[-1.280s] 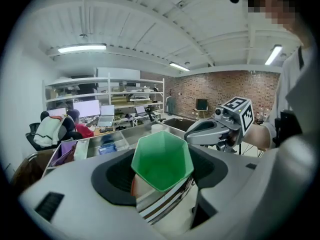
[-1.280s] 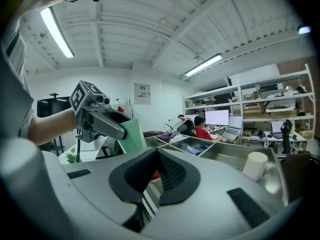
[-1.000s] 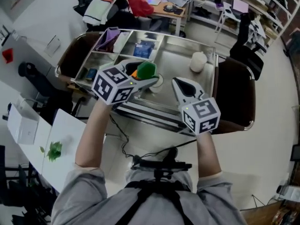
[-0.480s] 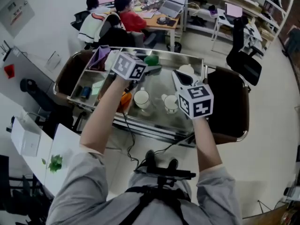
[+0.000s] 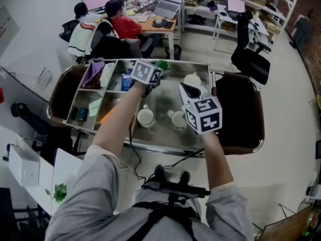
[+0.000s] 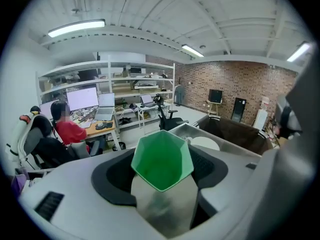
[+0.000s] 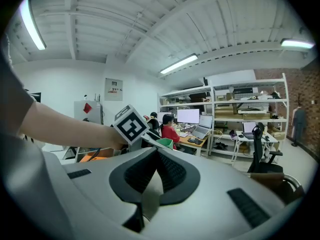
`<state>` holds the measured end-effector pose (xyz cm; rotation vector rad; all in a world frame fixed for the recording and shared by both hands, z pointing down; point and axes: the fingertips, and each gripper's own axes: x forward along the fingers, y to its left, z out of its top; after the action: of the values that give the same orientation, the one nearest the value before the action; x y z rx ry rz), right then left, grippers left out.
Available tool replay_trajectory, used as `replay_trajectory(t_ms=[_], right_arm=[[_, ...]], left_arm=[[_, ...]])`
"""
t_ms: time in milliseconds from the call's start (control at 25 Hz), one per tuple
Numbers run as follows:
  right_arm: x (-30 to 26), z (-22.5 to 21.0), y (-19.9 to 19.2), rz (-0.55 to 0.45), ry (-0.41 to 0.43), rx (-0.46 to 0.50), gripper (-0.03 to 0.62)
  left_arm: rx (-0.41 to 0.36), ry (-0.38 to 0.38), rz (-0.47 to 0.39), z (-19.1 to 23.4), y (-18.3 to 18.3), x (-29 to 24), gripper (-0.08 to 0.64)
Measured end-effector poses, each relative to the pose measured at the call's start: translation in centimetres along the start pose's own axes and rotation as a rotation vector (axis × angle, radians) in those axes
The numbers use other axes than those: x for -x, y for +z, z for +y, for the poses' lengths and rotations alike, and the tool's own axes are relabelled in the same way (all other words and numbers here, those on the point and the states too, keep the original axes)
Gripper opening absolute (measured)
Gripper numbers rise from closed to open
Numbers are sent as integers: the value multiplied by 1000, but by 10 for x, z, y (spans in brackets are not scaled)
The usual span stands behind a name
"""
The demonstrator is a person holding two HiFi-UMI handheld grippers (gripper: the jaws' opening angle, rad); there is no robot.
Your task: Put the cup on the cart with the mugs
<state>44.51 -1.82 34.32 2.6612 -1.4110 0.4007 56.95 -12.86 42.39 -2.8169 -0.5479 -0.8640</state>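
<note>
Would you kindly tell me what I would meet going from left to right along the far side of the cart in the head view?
purple item → blue item → green cup → white mug

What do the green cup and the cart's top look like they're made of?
The green cup looks like plastic: even matte colour and a thin faceted rim. The cart top looks like metal, likely stainless steel: it is grey with soft, blurred reflections.
</note>
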Motion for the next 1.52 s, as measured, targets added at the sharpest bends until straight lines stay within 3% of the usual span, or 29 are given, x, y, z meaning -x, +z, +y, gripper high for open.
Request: replay_trajectory(t_ms=[520,720,1040,1440,1480,1520], right_arm=[[-6,-14,-9,5,-39,-25,9],[-9,-18,-13,14,-41,-28,9],[-9,-23,-16,20,-35,-31,9],[-6,-24,-17,23,-24,-41,9],[-5,-24,-18,23,-24,-38,9],[-5,-25,-19,22,-26,-34,9]], left_arm=[[45,21,67,29,-35,-57,313],[-12,8,110,21,-39,-68,313],[42,-42,101,3,-46,-83,314],[33,-23,76,4,-48,-82,319],[27,-16,70,4,-48,-82,326],[20,-11,63,3,-47,-81,379]])
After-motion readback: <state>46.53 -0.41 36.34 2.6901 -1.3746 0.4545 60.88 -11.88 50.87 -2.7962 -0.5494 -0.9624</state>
